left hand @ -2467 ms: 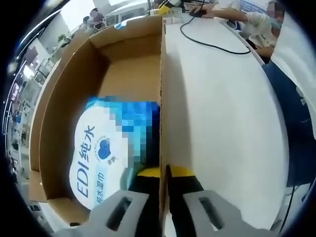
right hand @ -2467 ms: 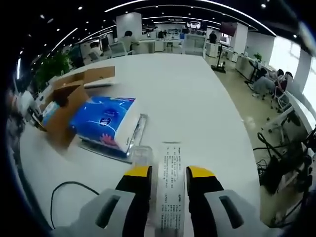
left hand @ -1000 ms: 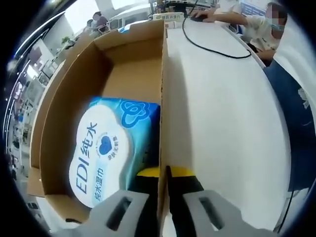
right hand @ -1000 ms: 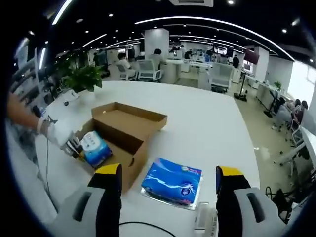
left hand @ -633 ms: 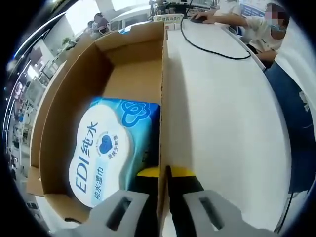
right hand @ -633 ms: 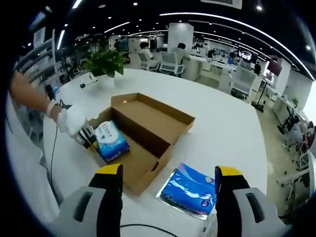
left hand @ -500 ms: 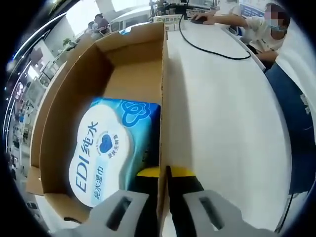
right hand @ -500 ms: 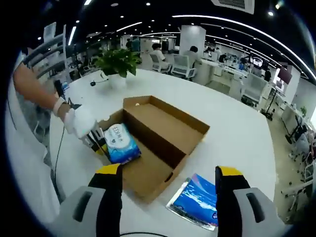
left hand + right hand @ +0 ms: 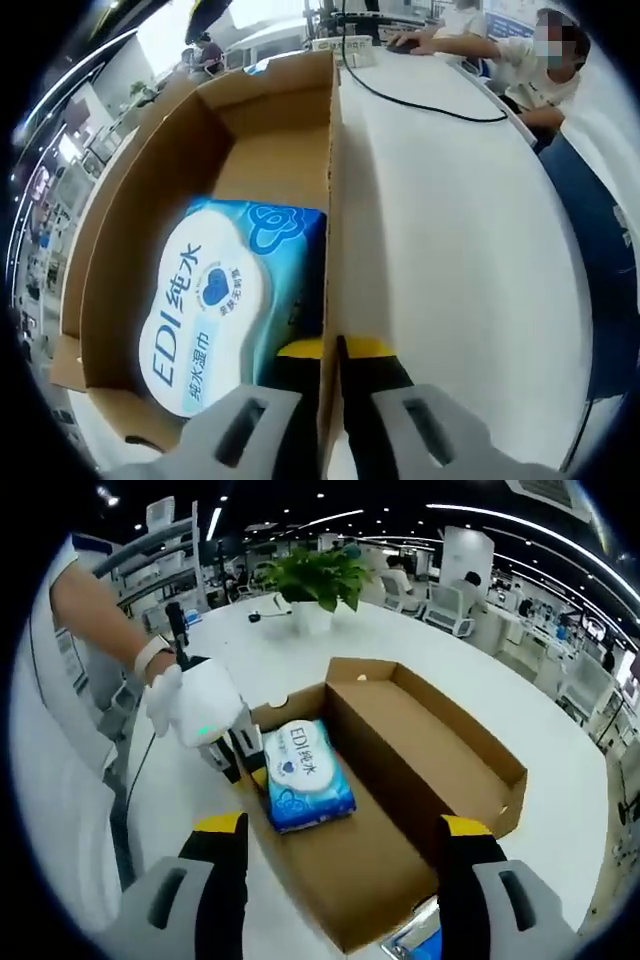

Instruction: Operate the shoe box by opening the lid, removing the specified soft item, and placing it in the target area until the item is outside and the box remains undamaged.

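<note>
Shoe box, brown cardboard, sits open on the white bench, its lid folded back toward the right of the right gripper view. Inside, at center left of that view, lies a blue wet-wipe pack; in the left gripper view the wet-wipe pack takes up the lower left, its white oval label reading "EDI 纯水" over a blue heart, with smaller Chinese characters below. The left gripper is at the bottom center of its own view, its yellow-tipped fingers clenched on the shoe box side wall, one inside against the pack and one outside. In the right gripper view the left gripper appears at center left, held by a white-gloved hand. The right gripper hangs over the box at the bottom of its view, fingers spread wide and grasping nothing. A black cable crosses the bench at upper right of the left gripper view. A potted plant stands at the top center of the right gripper view.
</note>
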Demonstrator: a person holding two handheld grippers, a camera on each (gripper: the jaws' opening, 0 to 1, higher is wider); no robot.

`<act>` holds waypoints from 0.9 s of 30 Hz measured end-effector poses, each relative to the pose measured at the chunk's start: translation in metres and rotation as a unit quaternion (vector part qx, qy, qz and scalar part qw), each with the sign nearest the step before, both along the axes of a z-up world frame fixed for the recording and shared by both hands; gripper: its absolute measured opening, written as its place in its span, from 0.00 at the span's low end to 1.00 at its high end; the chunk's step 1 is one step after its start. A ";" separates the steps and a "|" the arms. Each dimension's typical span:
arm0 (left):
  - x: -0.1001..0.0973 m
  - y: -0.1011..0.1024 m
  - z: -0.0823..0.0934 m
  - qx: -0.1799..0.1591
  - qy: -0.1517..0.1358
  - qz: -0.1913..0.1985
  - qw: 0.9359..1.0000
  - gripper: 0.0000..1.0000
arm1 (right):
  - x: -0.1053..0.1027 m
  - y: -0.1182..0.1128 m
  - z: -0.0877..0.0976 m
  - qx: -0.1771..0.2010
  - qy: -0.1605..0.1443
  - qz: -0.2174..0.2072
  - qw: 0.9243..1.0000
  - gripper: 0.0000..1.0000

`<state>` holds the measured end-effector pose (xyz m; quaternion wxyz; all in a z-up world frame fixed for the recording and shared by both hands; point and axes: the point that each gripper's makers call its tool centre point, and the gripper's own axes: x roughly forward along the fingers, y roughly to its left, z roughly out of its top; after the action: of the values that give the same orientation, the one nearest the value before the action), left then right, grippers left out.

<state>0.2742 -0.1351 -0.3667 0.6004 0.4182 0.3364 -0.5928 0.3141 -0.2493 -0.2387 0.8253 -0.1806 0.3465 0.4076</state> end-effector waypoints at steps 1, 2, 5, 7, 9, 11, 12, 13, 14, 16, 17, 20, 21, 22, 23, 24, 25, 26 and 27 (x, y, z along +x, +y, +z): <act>0.000 0.000 0.000 0.000 -0.001 0.000 1.000 0.02 | 0.001 0.002 -0.002 -0.004 0.001 0.004 1.000 0.78; 0.000 0.000 0.000 -0.001 -0.003 0.000 1.000 0.02 | 0.003 0.004 -0.004 -0.007 0.005 0.009 1.000 0.78; 0.000 0.000 0.000 -0.008 -0.001 0.004 1.000 0.02 | 0.008 0.012 -0.011 -0.013 0.012 0.024 1.000 0.78; 0.000 0.000 0.001 -0.009 -0.001 0.005 1.000 0.02 | 0.013 0.014 -0.019 -0.031 0.010 0.039 0.999 0.78; 0.001 0.001 0.001 -0.009 -0.003 0.005 1.000 0.02 | 0.017 0.019 -0.024 -0.040 0.008 0.050 0.998 0.78; 0.001 0.001 0.001 -0.011 -0.004 0.006 1.000 0.02 | 0.018 0.025 -0.030 -0.042 0.013 0.060 0.997 0.78; 0.001 0.001 0.001 -0.011 -0.004 0.006 1.000 0.02 | 0.017 0.030 -0.038 -0.049 0.021 0.073 0.996 0.78; 0.001 0.001 0.001 -0.012 -0.004 0.007 1.000 0.02 | 0.017 0.032 -0.042 -0.051 0.027 0.078 0.995 0.78; 0.001 0.001 0.000 -0.013 -0.003 0.007 1.000 0.02 | 0.018 0.037 -0.049 -0.051 0.034 0.083 0.995 0.78; 0.001 0.001 0.000 -0.014 -0.002 0.007 1.000 0.02 | 0.018 0.042 -0.054 -0.049 0.041 0.088 0.994 0.78; 0.001 0.001 0.000 -0.014 -0.003 0.007 1.000 0.02 | 0.018 0.047 -0.059 -0.051 0.050 0.093 0.993 0.78; 0.001 0.001 0.000 -0.014 -0.003 0.008 1.000 0.02 | 0.018 0.059 -0.068 -0.051 0.057 0.112 0.991 0.78; 0.001 0.001 -0.001 -0.014 -0.003 0.007 1.000 0.02 | 0.018 0.060 -0.071 -0.056 0.063 0.114 0.990 0.78; 0.001 0.001 -0.001 -0.014 -0.003 0.007 1.000 0.02 | 0.018 0.060 -0.076 -0.062 0.067 0.118 0.989 0.78; 0.001 0.001 -0.001 -0.014 -0.002 0.008 1.000 0.02 | 0.020 0.062 -0.079 -0.069 0.068 0.122 0.988 0.78; 0.001 0.001 -0.001 -0.014 -0.002 0.007 1.000 0.02 | 0.020 0.064 -0.080 -0.068 0.068 0.128 0.987 0.78; 0.001 0.001 -0.001 -0.013 -0.002 0.007 1.000 0.02 | 0.020 0.067 -0.082 -0.069 0.068 0.135 0.986 0.78; 0.000 0.001 -0.001 -0.013 0.000 0.007 1.000 0.02 | 0.020 0.069 -0.083 -0.070 0.071 0.140 0.985 0.78; 0.000 0.001 -0.001 -0.013 0.000 0.007 1.000 0.02 | 0.019 0.071 -0.085 -0.070 0.074 0.145 0.984 0.77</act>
<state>0.2746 -0.1341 -0.3673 0.6100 0.4080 0.3312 -0.5930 0.3330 -0.1786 -0.3237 0.7153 -0.2553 0.4042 0.5098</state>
